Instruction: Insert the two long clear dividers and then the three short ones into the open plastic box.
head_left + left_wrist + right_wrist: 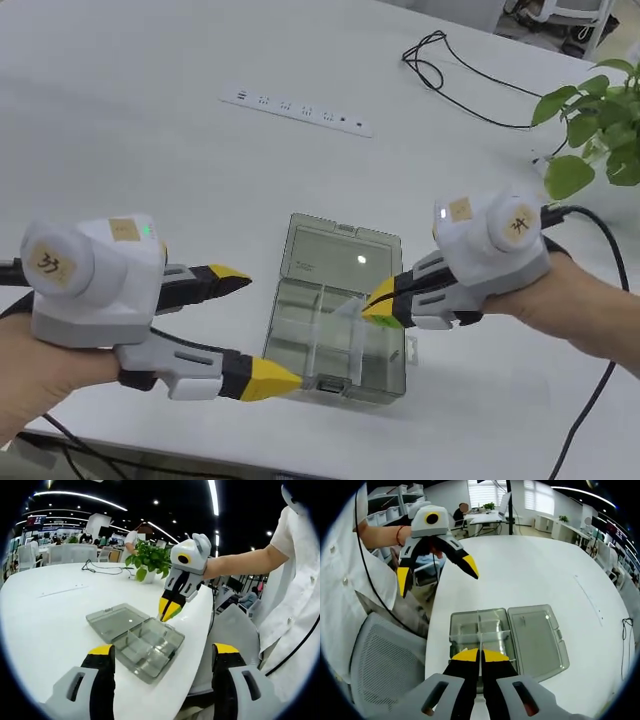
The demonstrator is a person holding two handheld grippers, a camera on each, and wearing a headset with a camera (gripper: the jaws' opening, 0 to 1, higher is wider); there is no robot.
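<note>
Head view: your left tongs (pixel 262 330) gape wide just left of the open plastic box (pixel 372 380) on the white bench (pixel 150 150). Your right tongs (pixel 378 302) are clamped on a clear divider (pixel 348 311) over the compartments.

Left gripper view: your own tongs are spread, with the box just ahead and the right tongs tip-to-tip above it.

Right gripper view: the divider shows edge-on, pinched upright over the box, lid (pixel 537 637) flat alongside.

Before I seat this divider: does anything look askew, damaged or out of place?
Nothing damaged or spilled. The box lies flat, lid open. Held divider looks straight. Only oddity: it sits close to the table's near edge.
</note>
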